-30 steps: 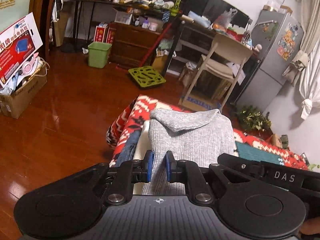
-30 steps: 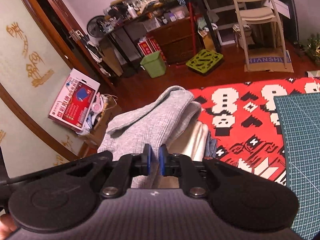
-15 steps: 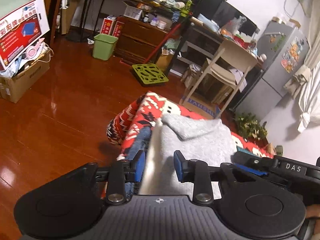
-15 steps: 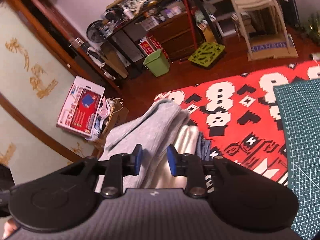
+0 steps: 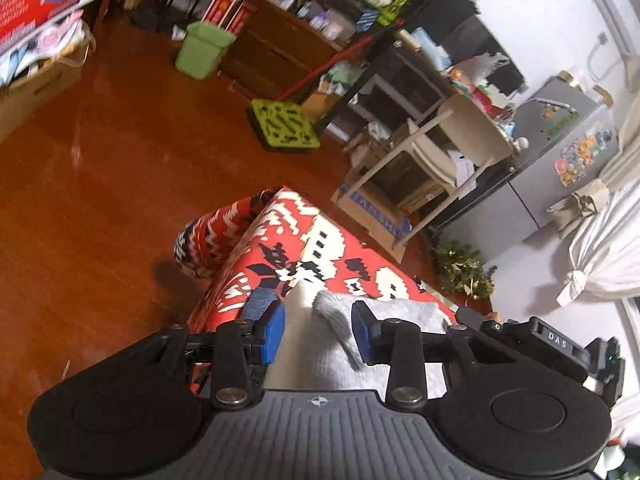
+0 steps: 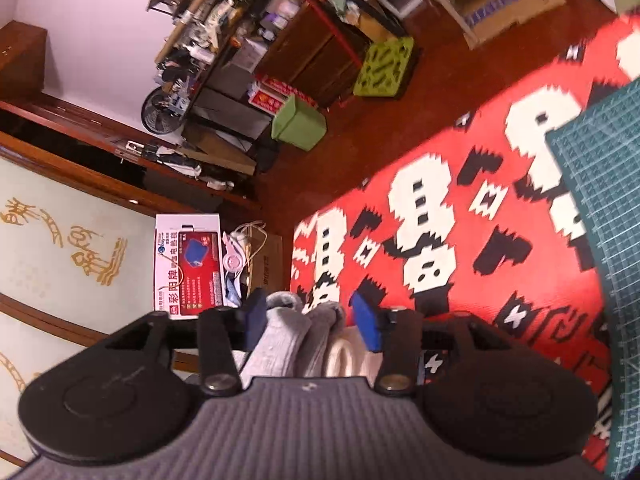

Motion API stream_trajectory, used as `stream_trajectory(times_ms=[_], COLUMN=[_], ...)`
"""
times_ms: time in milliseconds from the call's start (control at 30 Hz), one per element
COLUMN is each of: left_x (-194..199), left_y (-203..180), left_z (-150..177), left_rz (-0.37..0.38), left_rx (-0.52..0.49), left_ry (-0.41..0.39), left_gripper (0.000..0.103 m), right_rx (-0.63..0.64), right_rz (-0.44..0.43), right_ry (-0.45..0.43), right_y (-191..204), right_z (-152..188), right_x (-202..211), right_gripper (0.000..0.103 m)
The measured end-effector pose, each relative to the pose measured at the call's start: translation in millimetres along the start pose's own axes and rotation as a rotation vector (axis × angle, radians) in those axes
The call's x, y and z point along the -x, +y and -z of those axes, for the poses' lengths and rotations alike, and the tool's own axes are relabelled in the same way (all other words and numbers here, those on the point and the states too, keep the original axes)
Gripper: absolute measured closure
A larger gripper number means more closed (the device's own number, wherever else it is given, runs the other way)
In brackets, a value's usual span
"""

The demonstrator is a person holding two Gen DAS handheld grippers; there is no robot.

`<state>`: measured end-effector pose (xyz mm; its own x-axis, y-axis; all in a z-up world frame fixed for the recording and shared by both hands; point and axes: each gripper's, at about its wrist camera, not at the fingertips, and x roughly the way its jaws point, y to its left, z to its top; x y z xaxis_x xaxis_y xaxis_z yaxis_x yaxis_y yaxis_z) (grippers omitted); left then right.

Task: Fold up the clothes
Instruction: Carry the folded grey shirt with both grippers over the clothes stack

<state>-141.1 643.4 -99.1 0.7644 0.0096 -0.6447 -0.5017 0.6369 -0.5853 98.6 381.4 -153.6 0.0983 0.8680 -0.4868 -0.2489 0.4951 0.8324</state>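
Blue pads frame grey knit in both views. My left gripper (image 5: 318,338) stands with its jaws spread wide, nothing pinched, where a second ago they were closed on the grey sweater (image 5: 340,332); my right gripper (image 6: 310,320) is likewise released and wide, after the same clench. So both have let go and pulled back, and the folded sweater now sits on top of a stack at the table corner, over a cream garment (image 6: 346,354) and a strip of blue denim (image 5: 258,300). I judge this fold done and the piece set down; the next garment would be the thing to fetch.

Outward from the stack lies the red patterned cloth (image 6: 460,240) covering the table, with a green cutting mat (image 6: 600,184) at my right. The cloth's corner hangs over the edge toward the wooden floor (image 5: 100,200), and the stack sits close to that edge, so a careless brush could tip it off. Further off stand a green bin (image 5: 202,50), a white chair (image 5: 436,148) and a grey fridge (image 5: 560,160), all well apart from the work.
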Motion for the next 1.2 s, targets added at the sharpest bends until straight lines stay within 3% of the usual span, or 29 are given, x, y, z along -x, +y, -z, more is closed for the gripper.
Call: stream_trajectory(times_ms=[267, 300, 333, 367, 500, 633, 700, 800, 900, 1000, 1067, 1200], left_x=[-16, -17, -18, -18, -12, -18, -17, -6, 13, 36, 51, 65], left_y=[13, 12, 11, 10, 1, 1, 1, 0, -3, -10, -18, -41], left_z=[-2, -1, 0, 0, 1, 1, 2, 3, 7, 15, 25, 52], left_rz=[0.032, 0.037, 0.041, 0.043, 0.029, 0.015, 0.006, -0.022, -0.041, -0.068, -0.074, -0.025], left_rx=[0.074, 0.071, 0.068, 0.063, 0.018, 0.014, 0.008, -0.002, -0.017, -0.055, -0.081, -0.149], left_ry=[0.034, 0.035, 0.035, 0.03, -0.036, -0.025, -0.02, -0.034, -0.053, -0.078, -0.093, -0.084], left_gripper=[0.071, 0.08, 0.09, 0.092, 0.095, 0.094, 0.088, 0.068, 0.065, 0.065, 0.067, 0.078], right_rx=[-0.082, -0.054, -0.017, 0.03, 0.135, 0.163, 0.132, 0.108, 0.124, 0.143, 0.119, 0.081], right_rz=[-0.071, -0.068, -0.061, -0.049, -0.061, -0.034, -0.04, -0.053, -0.075, -0.08, -0.087, -0.102], right_ry=[0.044, 0.046, 0.046, 0.04, -0.005, 0.0, 0.001, -0.032, -0.06, -0.071, -0.058, 0.009], right_y=[-13, -9, -5, 1, 18, 16, 8, 2, 3, 4, 0, -7], right_z=[-1, 0, 0, 0, -1, -1, -1, 1, 5, 12, 19, 36], right_x=[-36, -39, -41, -42, -37, -40, -35, -22, 1, 24, 35, 37], right_gripper=[0.046, 0.054, 0.084, 0.086, 0.088, 0.083, 0.078, 0.074, 0.074, 0.078, 0.086, 0.086])
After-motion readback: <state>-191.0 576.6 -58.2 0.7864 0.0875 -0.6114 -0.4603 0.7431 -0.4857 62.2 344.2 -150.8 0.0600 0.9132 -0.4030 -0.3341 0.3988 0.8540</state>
